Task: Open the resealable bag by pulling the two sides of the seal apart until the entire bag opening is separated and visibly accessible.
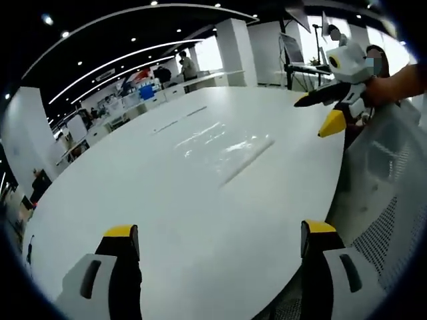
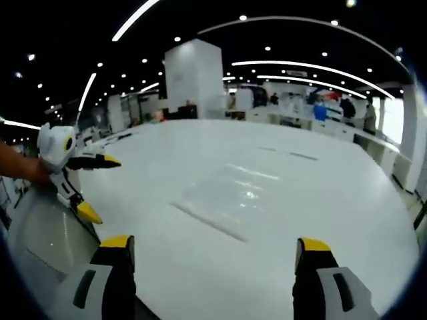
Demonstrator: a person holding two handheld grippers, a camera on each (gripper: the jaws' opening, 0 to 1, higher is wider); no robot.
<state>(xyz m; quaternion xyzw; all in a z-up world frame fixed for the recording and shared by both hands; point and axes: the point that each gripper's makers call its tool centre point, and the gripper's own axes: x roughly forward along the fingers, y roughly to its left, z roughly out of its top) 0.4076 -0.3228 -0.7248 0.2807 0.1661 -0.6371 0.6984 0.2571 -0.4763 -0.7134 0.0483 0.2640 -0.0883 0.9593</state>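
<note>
**Bag untouched, both grippers spread**

Bag (image 1: pixel 223 150) lay flat on the white table (image 1: pixel 133 200), its seal strip nearest the grippers. Left gripper (image 1: pixel 220 243) and right gripper (image 2: pixel 212 250) hovered apart from it, jaws spread wide, pinching nothing.

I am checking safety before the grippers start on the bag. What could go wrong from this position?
1. The resealable bag is clear and lies flat on the glossy white table, so its seal strip may be hard to see and pinch.
2. Both the left gripper and right gripper are open and apart from it; one-sided pulling may just slide the bag.
</note>
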